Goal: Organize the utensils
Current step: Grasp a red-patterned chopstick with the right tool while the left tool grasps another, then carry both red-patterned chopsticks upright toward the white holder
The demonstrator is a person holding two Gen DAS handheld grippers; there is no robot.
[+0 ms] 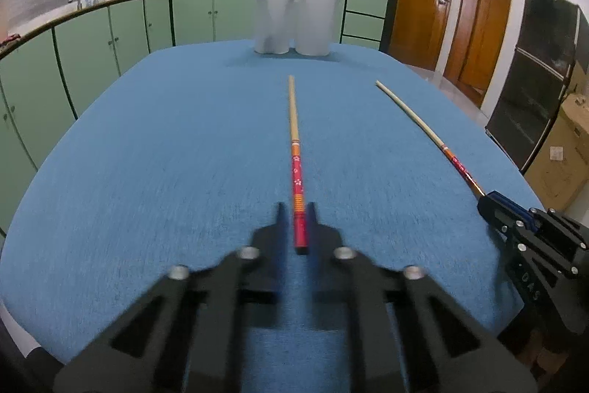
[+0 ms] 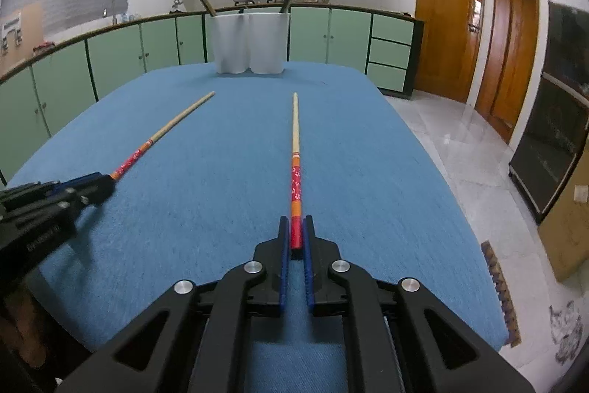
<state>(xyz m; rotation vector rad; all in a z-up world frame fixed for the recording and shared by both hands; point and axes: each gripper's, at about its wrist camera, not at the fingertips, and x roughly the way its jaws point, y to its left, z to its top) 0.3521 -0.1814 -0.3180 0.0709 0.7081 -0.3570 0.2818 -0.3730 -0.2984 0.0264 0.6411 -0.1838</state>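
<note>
Left gripper [image 1: 296, 209] angled downward, jaws closed on a chopstick's [image 1: 294, 120] red end, right gripper [image 2: 296, 221] alongside, likewise clamped on its own chopstick [image 2: 295, 131].

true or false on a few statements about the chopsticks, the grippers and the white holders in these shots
1. Each gripper is shut on the red end of a chopstick. True: the left gripper holds the left chopstick and the right gripper holds the right chopstick.
2. Both chopsticks lie on a blue tablecloth. True.
3. The white holders are empty. False: dark utensils stand in them.
4. The holders stand at the near edge of the table. False: they stand at the far end, beyond the chopstick tips.
5. The two chopsticks cross each other. False: they lie apart.
</note>
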